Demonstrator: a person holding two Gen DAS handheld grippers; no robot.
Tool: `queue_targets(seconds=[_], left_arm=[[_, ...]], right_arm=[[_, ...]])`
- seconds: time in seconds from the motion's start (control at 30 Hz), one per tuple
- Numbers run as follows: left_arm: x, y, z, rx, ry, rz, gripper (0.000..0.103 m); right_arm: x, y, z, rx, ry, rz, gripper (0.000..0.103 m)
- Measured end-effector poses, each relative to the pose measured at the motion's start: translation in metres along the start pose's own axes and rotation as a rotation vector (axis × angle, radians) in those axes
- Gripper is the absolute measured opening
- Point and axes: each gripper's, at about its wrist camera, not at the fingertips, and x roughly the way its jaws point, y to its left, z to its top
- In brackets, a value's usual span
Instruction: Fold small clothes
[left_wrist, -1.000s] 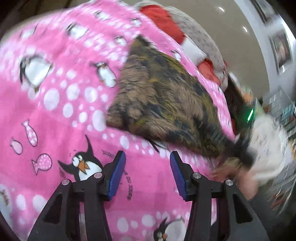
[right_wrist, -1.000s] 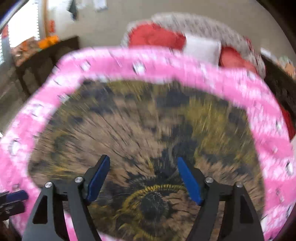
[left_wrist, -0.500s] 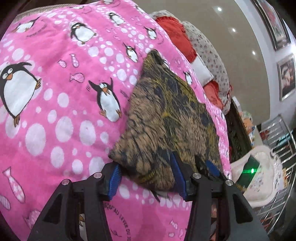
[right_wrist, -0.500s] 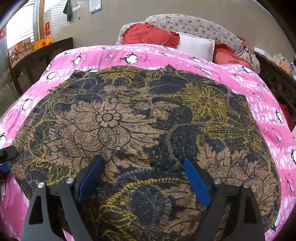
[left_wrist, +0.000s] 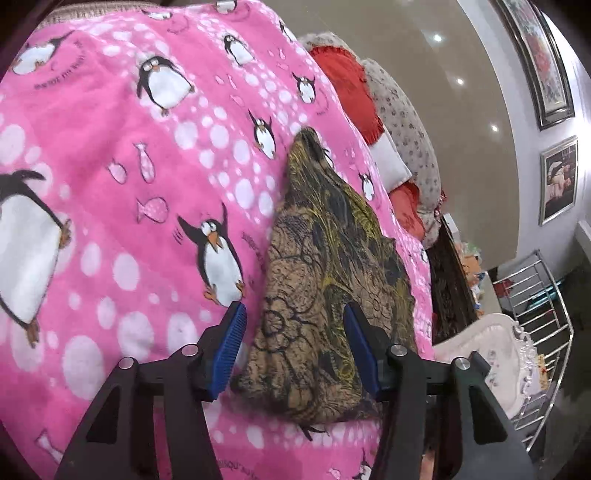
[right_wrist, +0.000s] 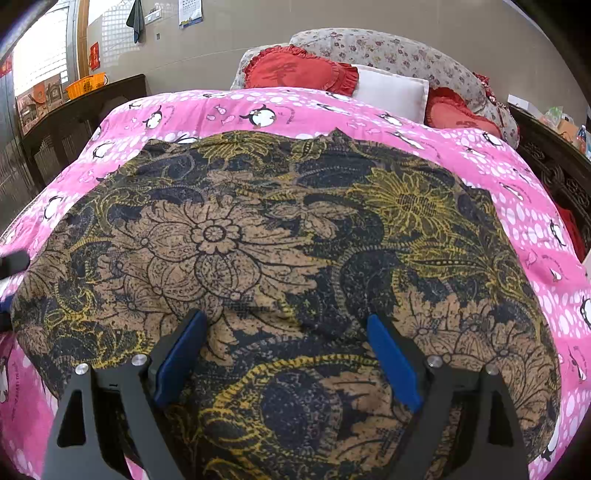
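A brown, black and yellow floral-print cloth lies folded flat on a pink penguin blanket. In the left wrist view the cloth is seen from its left side as a narrow wedge. My left gripper is open, its blue pads on either side of the cloth's near left corner, low over the blanket. My right gripper is open just above the cloth's near middle, holding nothing. A bit of the left gripper shows at the right wrist view's left edge.
Red heart cushions, a white pillow and a floral pillow lie at the bed's head. Dark wooden furniture stands to the left, a dark bed frame to the right. A metal rack and white cloth stand beside the bed.
Both grippers have steadied after fast motion. The left gripper has come in to the cloth's near left corner. The right gripper has drawn back slightly over the cloth, which now lies spread flat.
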Motion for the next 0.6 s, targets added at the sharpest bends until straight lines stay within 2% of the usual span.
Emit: queue_targets(seconds=[0.07,0.17,0.2,0.27,0.3,0.33,0.37,0.5,0.6], left_arm=[[0.011,-0.007,-0.01,0.044,0.1,-0.054,0.034],[0.018,-0.019,-0.022,0.107,0.176,-0.062,0.035],[0.019,-0.019,-0.02,0.101,0.191,-0.077,0.035],[0.018,-0.009,-0.008,0.051,0.163,-0.054,0.031],[0.017,0.0,-0.001,-0.001,0.145,-0.045,0.022],[0.018,0.009,0.004,-0.064,0.147,-0.044,0.018],[0.019,0.013,0.006,-0.095,0.16,-0.046,0.016],[0.023,-0.001,-0.015,-0.056,0.273,-0.009,0.016],[0.018,0.001,-0.024,-0.098,0.324,-0.024,0.017]], right_arm=[[0.0,0.0,0.0,0.001,0.0,0.001,0.091],[0.0,0.0,0.0,0.0,0.0,0.0,0.091],[0.0,0.0,0.0,0.0,0.001,-0.001,0.091],[0.0,0.0,0.0,0.0,0.0,0.0,0.091],[0.0,0.001,0.0,-0.001,0.0,-0.001,0.091],[0.0,0.0,0.0,0.0,0.0,-0.001,0.091],[0.0,0.0,0.0,0.0,0.0,0.0,0.091],[0.001,0.001,0.001,-0.001,0.0,-0.001,0.091],[-0.002,-0.001,-0.001,0.001,-0.001,-0.003,0.091]])
